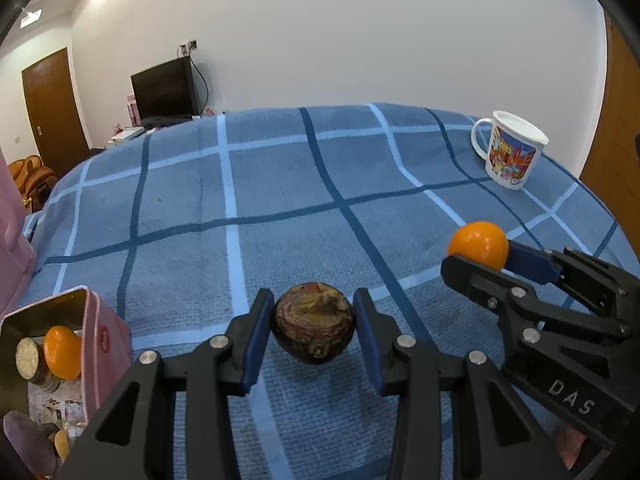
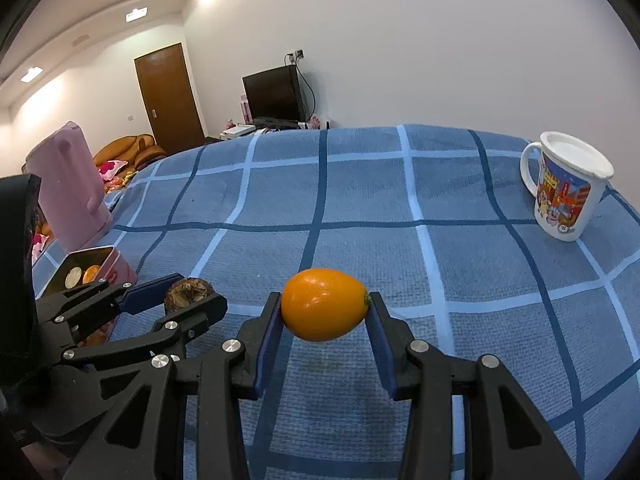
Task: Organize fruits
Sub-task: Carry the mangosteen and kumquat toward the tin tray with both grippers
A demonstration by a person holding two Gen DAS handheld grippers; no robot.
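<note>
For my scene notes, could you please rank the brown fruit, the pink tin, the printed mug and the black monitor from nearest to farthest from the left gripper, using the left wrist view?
1. Brown fruit, between the left gripper pads.
2. Pink tin, near left.
3. Printed mug, far right on the cloth.
4. Black monitor, beyond the cloth, against the wall.
</note>
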